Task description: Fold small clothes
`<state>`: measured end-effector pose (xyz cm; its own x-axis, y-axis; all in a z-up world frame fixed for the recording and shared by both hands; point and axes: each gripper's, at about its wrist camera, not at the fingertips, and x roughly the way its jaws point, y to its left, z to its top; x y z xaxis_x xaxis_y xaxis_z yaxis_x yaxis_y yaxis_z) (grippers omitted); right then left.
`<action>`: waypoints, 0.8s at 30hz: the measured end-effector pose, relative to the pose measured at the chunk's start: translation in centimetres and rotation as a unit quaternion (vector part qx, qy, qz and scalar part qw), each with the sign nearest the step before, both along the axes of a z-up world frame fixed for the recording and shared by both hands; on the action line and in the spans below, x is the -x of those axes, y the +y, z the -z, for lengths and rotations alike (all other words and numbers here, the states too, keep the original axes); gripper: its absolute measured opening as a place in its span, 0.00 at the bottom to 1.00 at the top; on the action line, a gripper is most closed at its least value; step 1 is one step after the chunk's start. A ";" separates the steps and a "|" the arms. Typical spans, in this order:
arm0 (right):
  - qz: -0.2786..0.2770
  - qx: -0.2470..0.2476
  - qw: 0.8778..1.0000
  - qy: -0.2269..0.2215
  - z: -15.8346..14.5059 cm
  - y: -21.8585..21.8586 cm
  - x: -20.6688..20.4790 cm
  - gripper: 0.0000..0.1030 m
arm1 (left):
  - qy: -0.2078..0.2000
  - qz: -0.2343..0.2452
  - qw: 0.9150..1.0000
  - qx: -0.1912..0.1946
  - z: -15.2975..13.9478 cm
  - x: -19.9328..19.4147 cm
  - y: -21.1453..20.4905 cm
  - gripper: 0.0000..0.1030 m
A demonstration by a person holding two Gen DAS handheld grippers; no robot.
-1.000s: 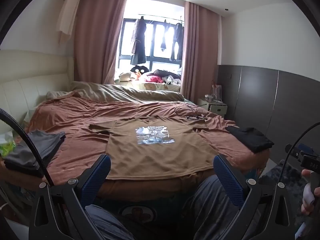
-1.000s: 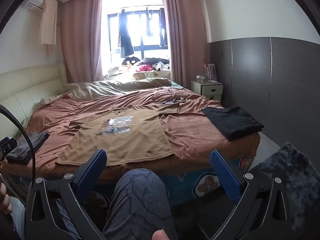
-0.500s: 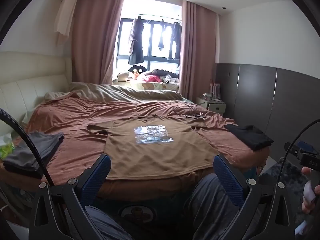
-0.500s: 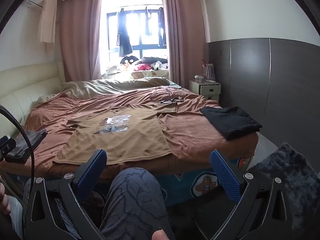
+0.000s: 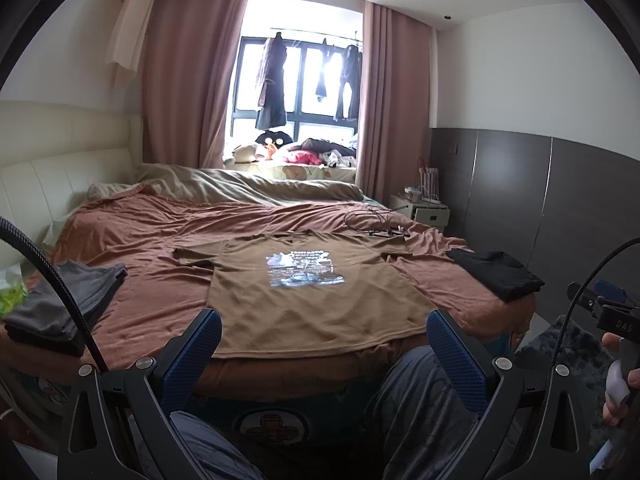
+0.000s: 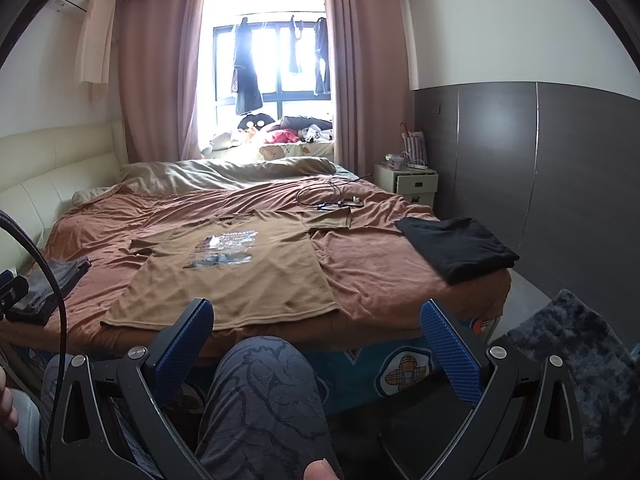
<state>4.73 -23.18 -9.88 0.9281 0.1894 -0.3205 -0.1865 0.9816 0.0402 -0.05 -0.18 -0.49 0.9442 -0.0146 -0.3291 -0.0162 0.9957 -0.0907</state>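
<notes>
A brown T-shirt (image 5: 308, 300) with a pale printed picture lies flat, face up, on the rust-coloured bedspread, its hem near the foot edge of the bed; the right wrist view shows the T-shirt (image 6: 236, 280) too. My left gripper (image 5: 324, 344) is held open short of the hem, with nothing between its blue pads. My right gripper (image 6: 318, 334) is also open and empty, hanging beyond the foot of the bed, right of the shirt. A person's knee (image 6: 264, 392) in patterned trousers sits below the grippers.
A folded black garment (image 5: 496, 276) lies at the bed's right corner and folded grey clothes (image 5: 60, 300) at the left. Cables and a small device (image 6: 332, 200) rest behind the shirt. A bunched duvet (image 5: 248, 188), a nightstand (image 6: 408, 180) and a dark rug (image 6: 580, 344) are around.
Both views have shifted slightly upward and inward toward the bed; the shirt has not moved, and both grippers stay open.
</notes>
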 end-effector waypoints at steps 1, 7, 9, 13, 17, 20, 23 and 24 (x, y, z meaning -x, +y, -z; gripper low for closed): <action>0.000 0.000 1.000 0.000 0.0 0.0 0.1 1.00 | -0.001 0.000 1.000 0.000 0.0 0.1 0.1 1.00; 0.000 0.001 1.000 -0.001 -0.2 -0.1 0.1 1.00 | 0.000 -0.001 1.000 -0.001 -0.1 0.1 -0.1 1.00; 0.000 0.002 1.000 -0.002 -0.2 -0.2 0.1 1.00 | -0.001 0.000 1.000 -0.001 -0.2 0.2 0.0 1.00; 0.002 0.001 1.000 -0.003 -0.3 -0.3 0.2 1.00 | -0.002 0.000 1.000 -0.002 -0.3 0.4 0.0 1.00; 0.003 0.002 1.000 -0.005 -0.4 -0.2 0.3 1.00 | -0.003 0.001 1.000 -0.002 -0.3 0.6 0.0 1.00; 0.003 0.002 1.000 -0.006 -0.3 -0.3 0.3 1.00 | -0.004 0.000 1.000 -0.002 -0.4 0.8 -0.1 1.00; 0.003 0.002 1.000 -0.006 -0.3 -0.3 0.3 1.00 | -0.006 0.001 1.000 -0.003 -0.4 1.0 -0.1 1.00; 0.003 0.002 1.000 -0.006 -0.3 -0.3 0.3 1.00 | -0.005 0.000 1.000 -0.003 -0.4 1.0 -0.2 1.00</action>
